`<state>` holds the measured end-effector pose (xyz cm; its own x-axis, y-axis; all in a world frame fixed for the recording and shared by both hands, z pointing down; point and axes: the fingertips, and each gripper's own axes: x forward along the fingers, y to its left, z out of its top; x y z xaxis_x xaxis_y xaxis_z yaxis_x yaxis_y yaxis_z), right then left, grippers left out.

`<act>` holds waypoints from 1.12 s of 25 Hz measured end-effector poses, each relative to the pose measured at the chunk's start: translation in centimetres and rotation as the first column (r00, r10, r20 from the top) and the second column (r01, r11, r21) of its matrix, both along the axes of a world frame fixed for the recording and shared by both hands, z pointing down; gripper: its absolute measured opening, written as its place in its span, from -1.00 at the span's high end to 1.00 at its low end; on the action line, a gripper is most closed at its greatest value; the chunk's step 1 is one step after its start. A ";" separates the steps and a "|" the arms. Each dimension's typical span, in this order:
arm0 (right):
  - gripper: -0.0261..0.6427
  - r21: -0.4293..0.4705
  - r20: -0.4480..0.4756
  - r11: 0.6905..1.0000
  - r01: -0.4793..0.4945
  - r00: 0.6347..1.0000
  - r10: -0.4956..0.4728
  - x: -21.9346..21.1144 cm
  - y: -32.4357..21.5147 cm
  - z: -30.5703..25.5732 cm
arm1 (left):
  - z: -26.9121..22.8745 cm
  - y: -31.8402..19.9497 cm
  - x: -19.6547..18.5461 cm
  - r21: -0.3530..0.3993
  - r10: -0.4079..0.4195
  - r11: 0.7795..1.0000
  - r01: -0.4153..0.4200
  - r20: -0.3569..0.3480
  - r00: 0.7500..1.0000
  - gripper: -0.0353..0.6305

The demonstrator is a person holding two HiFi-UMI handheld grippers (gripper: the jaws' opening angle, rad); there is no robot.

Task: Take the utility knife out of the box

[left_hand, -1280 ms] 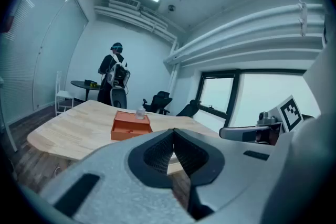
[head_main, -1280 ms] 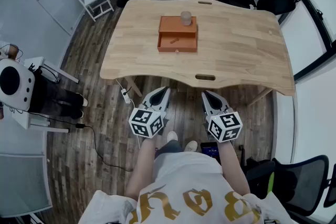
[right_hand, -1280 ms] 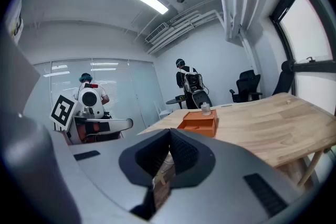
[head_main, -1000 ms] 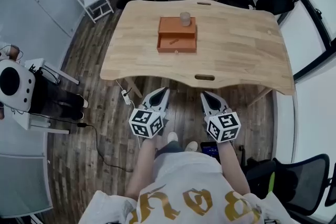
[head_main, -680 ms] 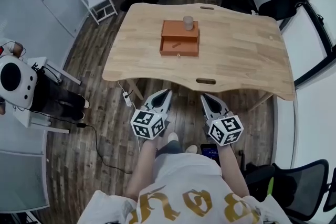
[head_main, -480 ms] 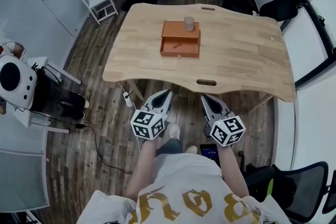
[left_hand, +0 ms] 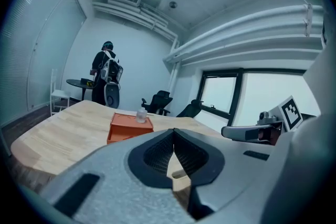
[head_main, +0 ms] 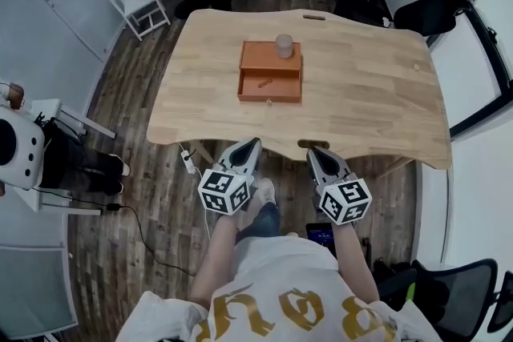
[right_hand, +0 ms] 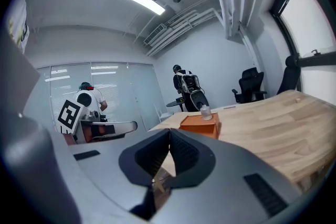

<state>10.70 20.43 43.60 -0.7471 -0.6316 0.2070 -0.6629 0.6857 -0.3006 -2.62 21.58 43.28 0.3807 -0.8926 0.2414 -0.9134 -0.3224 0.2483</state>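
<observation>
Change from a second ago: your grippers now sit nearer the table (head_main: 361, 92) edge; the box (head_main: 270, 60) is unmoved.
Your left gripper (head_main: 253, 142): jaws together, empty.
Your right gripper (head_main: 313, 150): jaws together, empty.
Utility knife (head_main: 264, 82): in the box's open front tray. Only your head view shows it; the gripper views show the box's side and the jar (left_hand: 141, 114).

Box (head_main: 270, 72) on table (head_main: 361, 92), left of ctr.
Jar (head_main: 284, 46) atop box's rear; utility knife (head_main: 265, 82) in its open front part; left gripper (head_main: 252, 143) & right gripper (head_main: 313, 151) side by side at table's near edge.
</observation>
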 end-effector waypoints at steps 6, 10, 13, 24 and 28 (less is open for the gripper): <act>0.89 -0.010 -0.032 1.000 -0.003 0.999 0.003 -3.4 -8.3 0.0 | 0.7 -8.5 -3.3 -0.017 0.006 1.000 -0.006 0.023 1.000 0.86; 0.89 -0.030 -0.042 0.999 -0.039 0.998 0.038 -5.3 -13.3 0.3 | 0.6 -13.8 -6.2 -0.014 0.008 1.000 -0.007 0.076 0.997 0.87; 0.89 -0.025 -0.054 0.997 -0.080 0.995 0.078 -6.3 -16.3 0.7 | 1.5 -16.9 -8.2 -0.035 0.010 0.999 -0.008 0.073 0.997 0.87; 0.89 -0.013 -0.056 0.989 -0.151 0.987 0.150 -8.4 -21.2 1.0 | 2.3 -22.8 -10.1 -0.051 0.067 0.997 -0.064 0.061 0.996 0.86; 0.89 -0.009 -0.038 0.987 -0.162 0.986 0.161 -8.5 -22.4 0.4 | 0.6 -24.2 -9.7 -0.015 0.083 0.996 -0.082 0.053 0.995 0.86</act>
